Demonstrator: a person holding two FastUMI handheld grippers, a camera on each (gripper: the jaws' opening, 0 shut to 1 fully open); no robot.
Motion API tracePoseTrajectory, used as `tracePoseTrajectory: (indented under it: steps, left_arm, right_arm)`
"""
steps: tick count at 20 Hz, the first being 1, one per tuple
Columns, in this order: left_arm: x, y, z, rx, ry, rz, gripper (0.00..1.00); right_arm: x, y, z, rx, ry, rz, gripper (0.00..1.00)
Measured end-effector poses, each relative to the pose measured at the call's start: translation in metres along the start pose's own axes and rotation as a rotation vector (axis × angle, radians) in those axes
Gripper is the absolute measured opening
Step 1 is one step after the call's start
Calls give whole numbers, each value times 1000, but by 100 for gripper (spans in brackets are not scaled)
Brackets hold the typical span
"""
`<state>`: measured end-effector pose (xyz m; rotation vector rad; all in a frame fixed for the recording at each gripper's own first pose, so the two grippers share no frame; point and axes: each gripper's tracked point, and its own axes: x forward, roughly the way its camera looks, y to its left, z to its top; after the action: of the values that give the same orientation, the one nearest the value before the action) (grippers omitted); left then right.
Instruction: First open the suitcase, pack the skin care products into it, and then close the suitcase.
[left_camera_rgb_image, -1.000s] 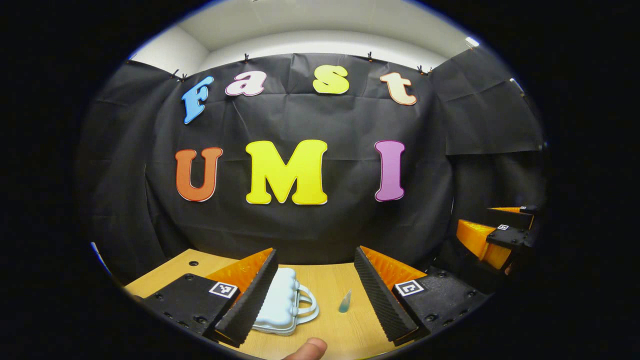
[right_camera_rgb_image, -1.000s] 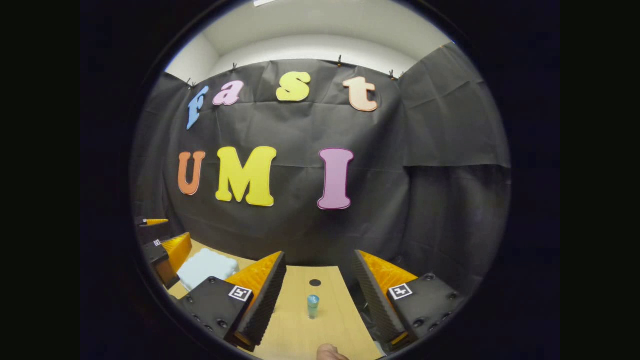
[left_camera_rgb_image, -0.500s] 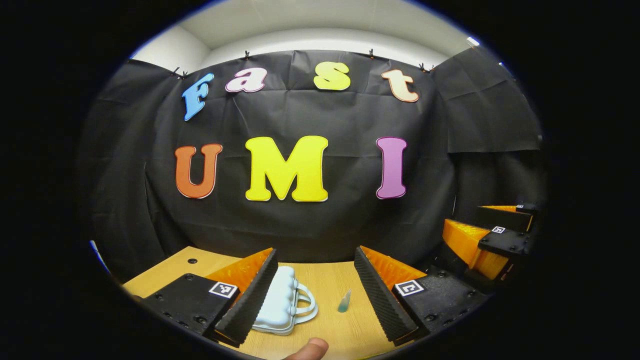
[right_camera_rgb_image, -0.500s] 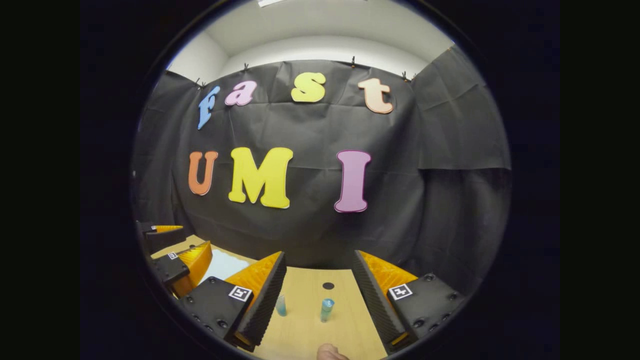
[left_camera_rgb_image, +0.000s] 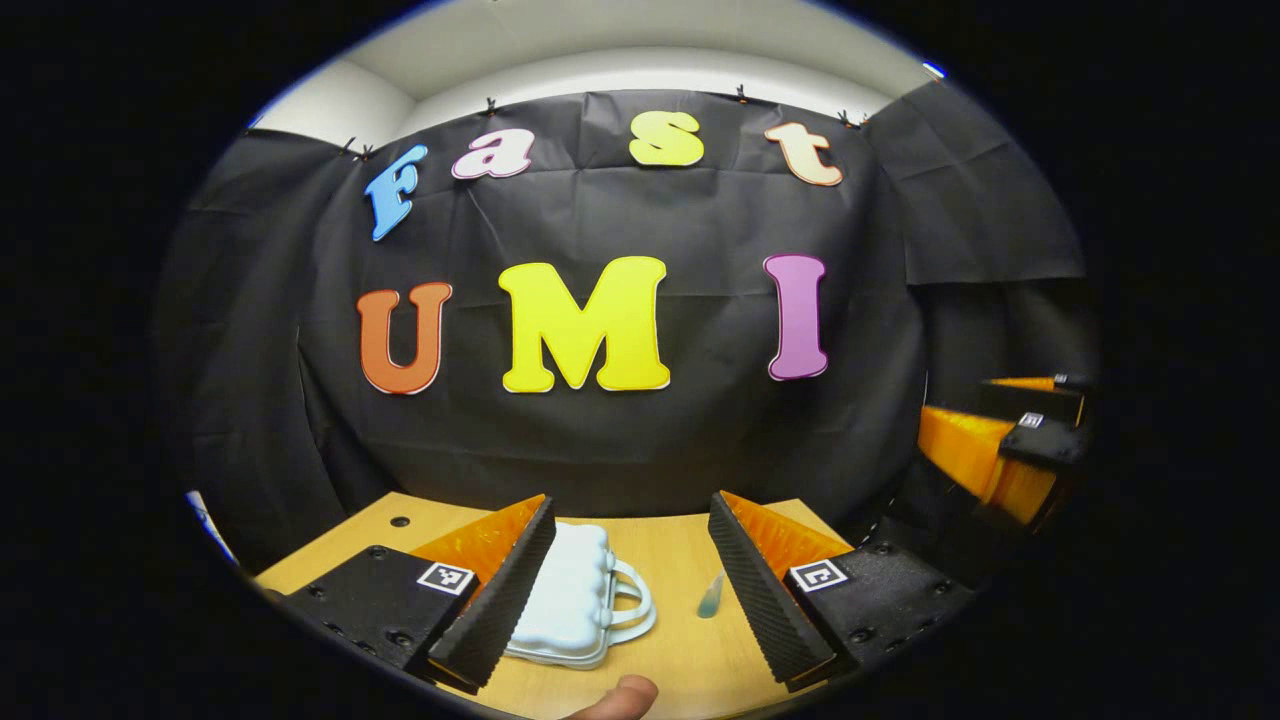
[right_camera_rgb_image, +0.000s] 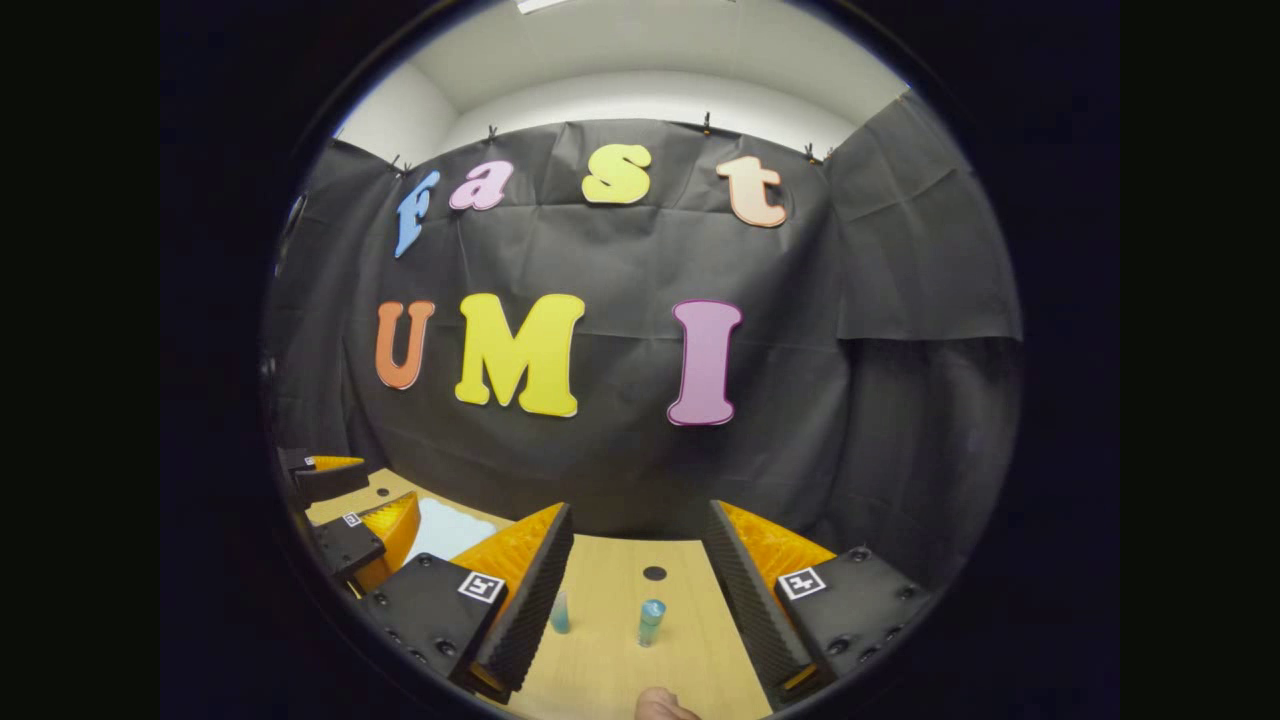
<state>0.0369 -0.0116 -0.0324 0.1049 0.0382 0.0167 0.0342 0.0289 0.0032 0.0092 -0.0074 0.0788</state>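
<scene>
A small pale blue suitcase with a looped handle lies closed on the wooden table, partly behind my left gripper's left finger. A teal tube lies to its right. My left gripper hangs open above them with nothing between its fingers. In the right gripper view, a teal bottle stands on the table between the fingers of my open right gripper, and a second teal tube stands by its left finger. The suitcase shows pale at the left, beside the left gripper.
The booth's black cloth wall stands close behind the table. A small dark hole marks the tabletop beyond the bottle. A fingertip shows at the bottom edge. The right gripper hovers at the far right.
Both views have shifted slightly. In the right gripper view the second teal tube came into sight by the left finger. Both grippers stayed open.
</scene>
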Motion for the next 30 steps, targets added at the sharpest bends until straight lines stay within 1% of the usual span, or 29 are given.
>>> tracePoseTrajectory:
  steps: [4, 6, 9, 11, 13, 14, 16, 20, 22, 23, 25, 26, 27, 28, 29, 30]
  left_arm:
    - [18, 14, -45, 221, 12, 30, 99]
    - [28, 14, -68, 338, 24, 35, 99]
    - [47, 12, -101, 568, 42, 43, 99]
    - [61, 14, -126, 732, 63, 44, 98]
    - [70, 11, -162, 841, 123, 21, 98]
    - [74, 10, -176, 882, 150, 11, 98]
    - [82, 13, -202, 955, 219, 10, 97]
    - [106, 15, -229, 1099, 321, 9, 96]
    - [113, 13, -243, 1181, 365, 4, 93]
    - [118, 12, -244, 1227, 369, -1, 92]
    - [126, 8, -248, 1290, 384, -27, 83]
    - [129, 6, -250, 1319, 394, -38, 75]
    - [134, 6, -252, 1348, 410, -52, 72]
    - [136, 8, -256, 1373, 438, -70, 55]
    - [134, 9, -259, 1395, 464, -77, 49]
    - [134, 12, -259, 1405, 485, -80, 39]
  right_arm:
    - [1, -43, -4, -40, -19, -79, 80]
    - [1, -65, -7, -63, -25, -119, 80]
    - [2, -95, -16, -95, -20, -173, 80]
    - [2, -108, -23, -86, -3, -193, 80]
    - [3, -114, -25, -46, 2, -184, 80]
    - [3, -120, -26, -41, 1, -192, 80]
    - [4, -125, -28, -37, -4, -183, 80]
    - [12, -144, -41, -39, 10, -170, 80]
    - [17, -152, -48, -17, 21, -156, 80]
    - [20, -156, -54, -10, 29, -154, 80]
    - [26, -164, -64, 5, 45, -144, 79]
    - [29, -166, -68, 7, 50, -137, 80]
    - [32, -167, -73, 5, 54, -127, 80]
    - [35, -167, -76, 2, 57, -119, 80]
    - [36, -168, -78, 0, 59, -115, 80]
    - [38, -170, -79, -2, 63, -114, 80]
